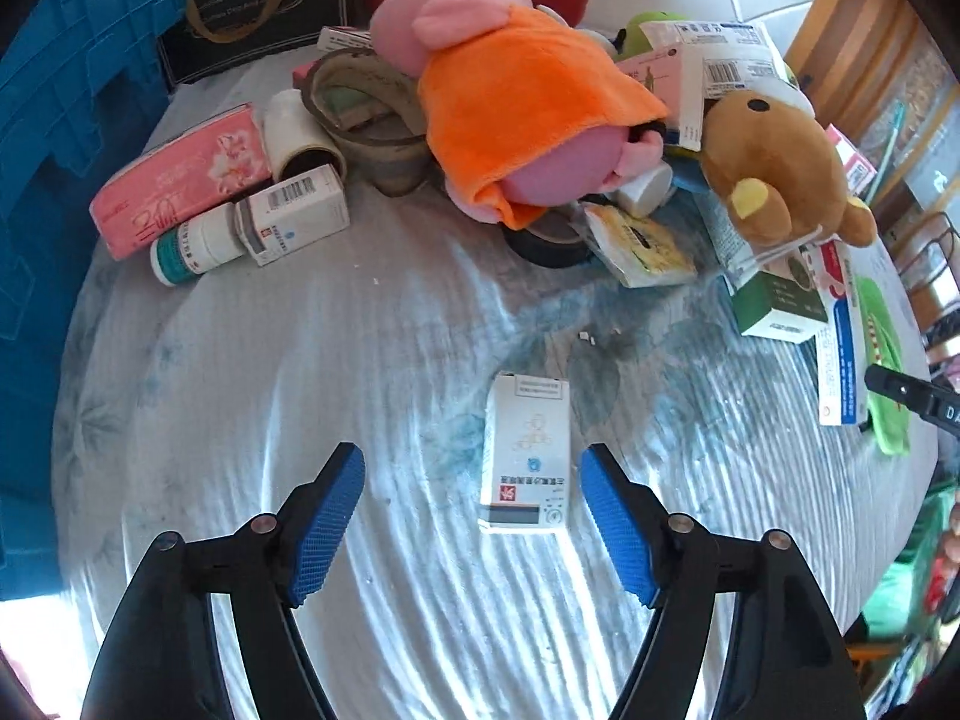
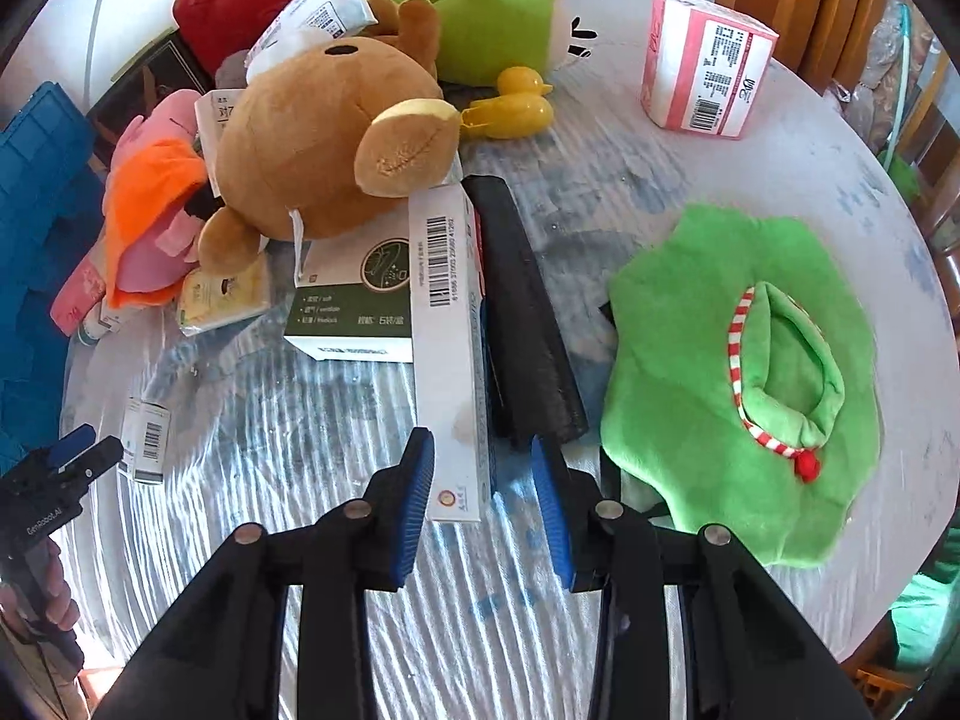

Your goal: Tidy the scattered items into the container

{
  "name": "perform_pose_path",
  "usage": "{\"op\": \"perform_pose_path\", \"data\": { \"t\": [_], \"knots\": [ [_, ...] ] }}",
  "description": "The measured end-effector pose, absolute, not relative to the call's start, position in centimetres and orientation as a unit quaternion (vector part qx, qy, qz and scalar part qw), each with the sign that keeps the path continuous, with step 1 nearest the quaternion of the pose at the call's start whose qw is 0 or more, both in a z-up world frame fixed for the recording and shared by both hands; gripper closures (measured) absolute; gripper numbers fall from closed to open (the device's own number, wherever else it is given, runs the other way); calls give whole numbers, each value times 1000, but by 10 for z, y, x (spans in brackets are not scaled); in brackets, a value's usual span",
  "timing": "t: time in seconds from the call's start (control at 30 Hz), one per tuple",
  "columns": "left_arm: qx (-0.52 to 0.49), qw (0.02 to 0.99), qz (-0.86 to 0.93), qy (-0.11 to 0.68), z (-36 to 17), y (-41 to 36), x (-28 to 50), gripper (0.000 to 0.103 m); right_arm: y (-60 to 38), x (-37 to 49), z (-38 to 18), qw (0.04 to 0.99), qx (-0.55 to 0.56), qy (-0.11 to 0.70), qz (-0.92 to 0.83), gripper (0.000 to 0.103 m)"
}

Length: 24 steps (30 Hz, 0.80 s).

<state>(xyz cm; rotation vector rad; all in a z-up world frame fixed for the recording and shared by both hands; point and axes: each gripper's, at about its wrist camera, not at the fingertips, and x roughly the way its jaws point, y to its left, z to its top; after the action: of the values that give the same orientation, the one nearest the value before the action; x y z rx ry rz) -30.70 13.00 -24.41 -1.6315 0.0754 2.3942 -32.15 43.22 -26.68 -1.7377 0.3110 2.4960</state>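
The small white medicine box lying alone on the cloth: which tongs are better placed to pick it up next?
The left tongs. They are open, and the small white medicine box lies just ahead between their tips. The right tongs are already around a long white box, far from it.

Looks like a home, dining/living area. Round tabletop [image 2: 690,192] with a wrinkled patterned cover, plush toys like the brown bear [image 2: 324,138], medicine boxes [image 1: 525,456], tissue pack [image 1: 180,180]. Wooden chairs [image 2: 798,6] at the far edge, tiled floor beyond.
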Motion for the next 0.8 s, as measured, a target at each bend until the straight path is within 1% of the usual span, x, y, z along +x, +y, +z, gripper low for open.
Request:
{"op": "perform_pose_path", "data": {
  "t": [0.07,0.1,0.13,0.17,0.2,0.23,0.3,0.4,0.47,0.6,0.7,0.77,0.8],
  "knots": [
    [-566,128,814,33,-251,142,-307,28,437,-332,-272,36,-569,103,815,69],
    [-570,132,810,36,-254,147,-307,32,438,-338,-275,31,-569,106,815,69],
    [-574,134,806,41,-258,153,-307,46,437,-342,-280,34,-571,103,814,69],
    [-577,129,805,54,-262,159,-306,56,436,-345,-285,36,-573,100,812,69],
    [-579,124,803,68,-266,164,-306,69,434,-347,-286,38,-572,95,814,69],
    [-579,120,802,81,-269,170,-305,72,432,-349,-287,38,-571,89,815,68],
    [-570,117,807,97,-269,176,-302,72,429,-349,-289,37,-569,81,818,68],
    [-572,119,806,91,-269,173,-297,72,430,-342,-290,29,-574,87,814,68],
    [-574,120,805,89,-269,169,-290,72,427,-329,-291,21,-585,83,807,70],
    [-576,122,803,86,-270,160,-276,72,418,-294,-304,-13,-611,99,785,70],
    [-576,126,803,83,-271,158,-274,72,422,-282,-298,1,-592,108,799,70],
    [-580,125,802,72,-272,156,-278,65,430,-286,-286,5,-571,119,812,70],
    [-582,125,801,66,-273,156,-280,59,434,-290,-282,4,-564,123,817,69]
  ]
}}
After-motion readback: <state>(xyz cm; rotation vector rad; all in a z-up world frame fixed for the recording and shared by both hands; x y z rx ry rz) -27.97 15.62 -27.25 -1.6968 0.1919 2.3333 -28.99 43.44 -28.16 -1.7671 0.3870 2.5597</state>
